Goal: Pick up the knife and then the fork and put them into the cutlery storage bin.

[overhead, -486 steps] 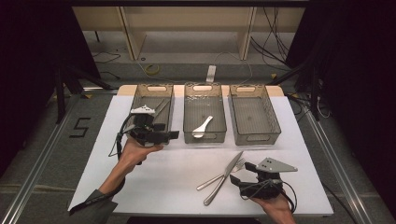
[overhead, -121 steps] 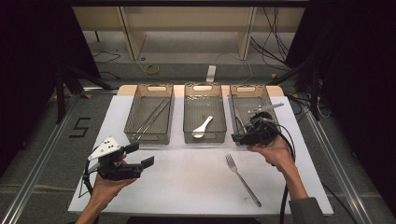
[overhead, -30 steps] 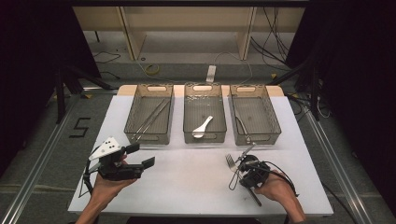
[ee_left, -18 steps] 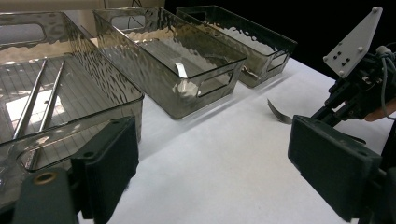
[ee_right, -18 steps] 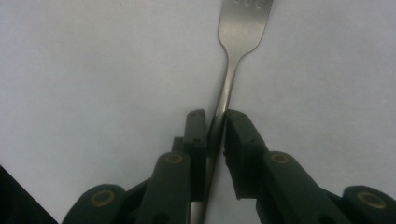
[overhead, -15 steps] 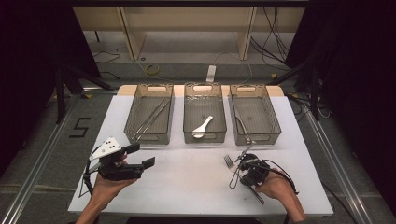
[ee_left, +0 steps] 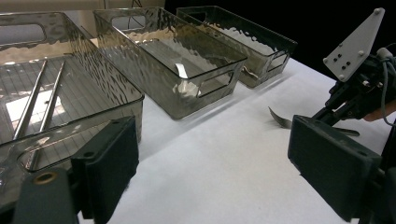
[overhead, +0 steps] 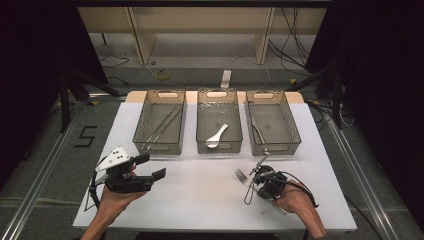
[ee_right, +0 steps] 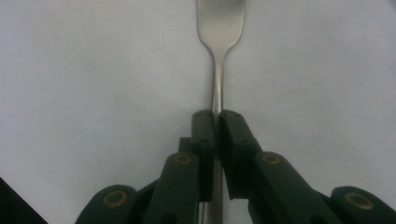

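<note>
while the left claw point(overhead: 150, 167) gapes, the right claw point(ee_right: 217, 116) has just closed, pinching the fork point(ee_right: 219, 28).

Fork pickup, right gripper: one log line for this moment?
phase: grasp | right gripper: just closed on fork handle | fork: on table | left gripper: open, idle

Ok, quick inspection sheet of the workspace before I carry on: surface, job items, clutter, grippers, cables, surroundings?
Surface: white table, flat and clean.
Job's things: fork lying on the table; left bin holds two long metal utensils, middle bin a white spoon, right bin one metal utensil.
Clutter: nothing seen.
Grippers: right gripper has just been closing, pads pinching the fork's handle; left gripper open, empty, near the left bin.
Cables: a black cable trails from each gripper; more on the floor behind.
Surroundings: dark, shelving behind.
</note>
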Tool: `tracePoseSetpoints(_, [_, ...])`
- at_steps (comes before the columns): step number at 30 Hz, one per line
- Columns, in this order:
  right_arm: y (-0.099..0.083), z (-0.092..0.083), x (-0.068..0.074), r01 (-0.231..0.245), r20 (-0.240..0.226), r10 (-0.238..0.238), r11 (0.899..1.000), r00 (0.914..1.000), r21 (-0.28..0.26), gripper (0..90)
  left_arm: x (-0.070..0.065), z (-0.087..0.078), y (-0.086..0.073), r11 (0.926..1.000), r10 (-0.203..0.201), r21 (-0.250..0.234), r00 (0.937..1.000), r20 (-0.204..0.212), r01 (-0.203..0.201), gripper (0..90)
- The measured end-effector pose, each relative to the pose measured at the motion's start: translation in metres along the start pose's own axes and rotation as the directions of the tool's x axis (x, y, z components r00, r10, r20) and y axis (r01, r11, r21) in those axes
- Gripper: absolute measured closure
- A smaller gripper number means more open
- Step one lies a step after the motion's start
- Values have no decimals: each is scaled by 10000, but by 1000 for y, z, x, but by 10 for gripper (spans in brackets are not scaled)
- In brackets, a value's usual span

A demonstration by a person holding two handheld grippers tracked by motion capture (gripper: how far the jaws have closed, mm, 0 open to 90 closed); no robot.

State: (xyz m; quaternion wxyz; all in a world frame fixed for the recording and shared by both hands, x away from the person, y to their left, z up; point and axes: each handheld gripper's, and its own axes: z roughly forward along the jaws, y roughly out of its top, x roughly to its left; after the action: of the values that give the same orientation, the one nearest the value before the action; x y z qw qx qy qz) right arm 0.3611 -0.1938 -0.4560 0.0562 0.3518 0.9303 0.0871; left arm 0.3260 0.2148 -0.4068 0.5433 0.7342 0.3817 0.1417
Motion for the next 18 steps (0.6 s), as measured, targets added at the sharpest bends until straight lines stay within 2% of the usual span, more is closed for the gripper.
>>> tracePoseSetpoints(7, [-1, -4, -4, 36, -51, -37, 9996, 10000, -265, 850, 0, -1, 0, 10000, 5, -18, 10000, -17, -5, 157])
tracePoseSetpoints(13, [-4, -16, -8, -131, -184, 115, 9956, 9998, -928, 850, 0, -1, 0, 10000, 1, -21, 10000, -23, -1, 157])
tracePoseSetpoints(18, [-7, -28, -15, -337, -313, 292, 9877, 9991, -1528, 850, 1, -1, 0, 10000, -36, -70, 10000, -34, 36, 157])
